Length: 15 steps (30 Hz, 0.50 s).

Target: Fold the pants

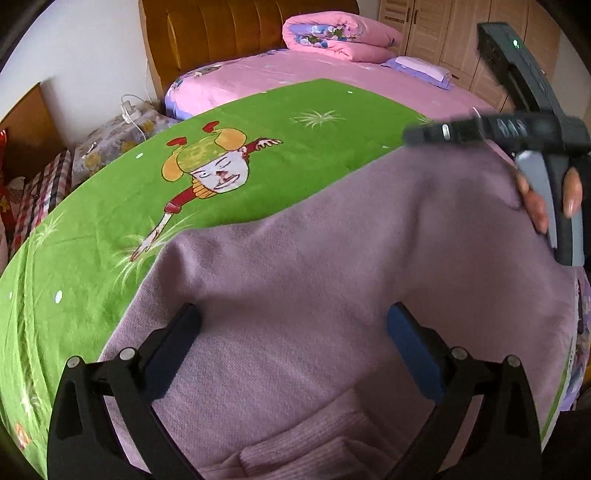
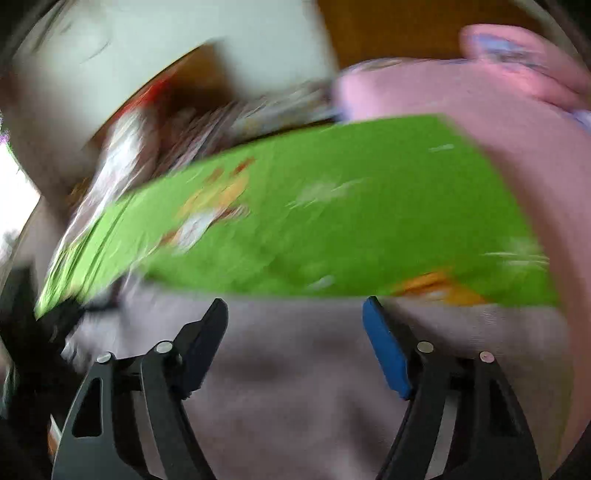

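Lying flat on the green cartoon blanket (image 1: 258, 122), the lilac knit pants (image 1: 332, 258) cover the near part of the bed, with a ribbed cuff or waistband (image 1: 314, 443) bunched at the bottom of the left wrist view. Left gripper (image 1: 293, 317) hangs over the fabric, jaws spread wide, nothing between the pads, both fingers clear of the cloth as far as I can tell. Right gripper (image 2: 295, 310) also has its jaws apart, empty, above the pants (image 2: 295, 387) near their far edge where they meet the blanket (image 2: 332, 206); right wrist view is heavily motion-blurred. From the left wrist view the right gripper body (image 1: 535, 125) sits at the pants' upper right corner, a hand (image 1: 546, 199) wrapped on its handle. Behind: pink sheet (image 1: 332, 70), folded pink quilt (image 1: 340, 33), brown headboard (image 1: 221, 29), wooden wardrobe (image 1: 461, 29)
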### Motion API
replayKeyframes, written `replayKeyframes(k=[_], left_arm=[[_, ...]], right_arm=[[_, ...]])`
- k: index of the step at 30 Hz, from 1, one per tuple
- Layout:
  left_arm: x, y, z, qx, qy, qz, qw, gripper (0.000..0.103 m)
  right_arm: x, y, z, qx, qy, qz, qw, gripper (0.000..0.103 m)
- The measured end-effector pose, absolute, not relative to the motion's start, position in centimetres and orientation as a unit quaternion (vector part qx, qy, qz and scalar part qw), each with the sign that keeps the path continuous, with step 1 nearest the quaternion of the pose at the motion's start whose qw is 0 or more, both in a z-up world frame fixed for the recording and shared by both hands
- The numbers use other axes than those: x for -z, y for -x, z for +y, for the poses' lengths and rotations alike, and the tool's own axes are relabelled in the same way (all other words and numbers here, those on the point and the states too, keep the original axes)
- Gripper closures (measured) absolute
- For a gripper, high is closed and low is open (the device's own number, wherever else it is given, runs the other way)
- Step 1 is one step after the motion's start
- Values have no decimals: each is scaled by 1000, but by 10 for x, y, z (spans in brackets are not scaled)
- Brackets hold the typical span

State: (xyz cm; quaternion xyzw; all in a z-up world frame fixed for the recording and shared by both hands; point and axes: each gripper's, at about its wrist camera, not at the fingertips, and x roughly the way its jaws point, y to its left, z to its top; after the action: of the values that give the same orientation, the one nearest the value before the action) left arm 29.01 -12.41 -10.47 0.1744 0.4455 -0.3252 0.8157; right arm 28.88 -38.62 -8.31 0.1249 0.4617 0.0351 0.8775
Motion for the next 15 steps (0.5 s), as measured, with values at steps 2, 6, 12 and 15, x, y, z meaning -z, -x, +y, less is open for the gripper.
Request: replayKeyframes(k=[2,6,12,15], left_arm=[[105,-291,-124,323,-174,445,817,2],[106,-293,-124,324,-172,446,817,2],[106,-293,-125,321,-173,446,818,2],[106,-293,-125,317,-174,445,819,2]], right_arm=[[70,-274,-387,-9,-137,451,882,25],[60,-227,-339,-121,-108,463,872,16],[86,-186,-335,-132,-93,483,861,19],[68,-175,-345,-71,-112,462,877,16]])
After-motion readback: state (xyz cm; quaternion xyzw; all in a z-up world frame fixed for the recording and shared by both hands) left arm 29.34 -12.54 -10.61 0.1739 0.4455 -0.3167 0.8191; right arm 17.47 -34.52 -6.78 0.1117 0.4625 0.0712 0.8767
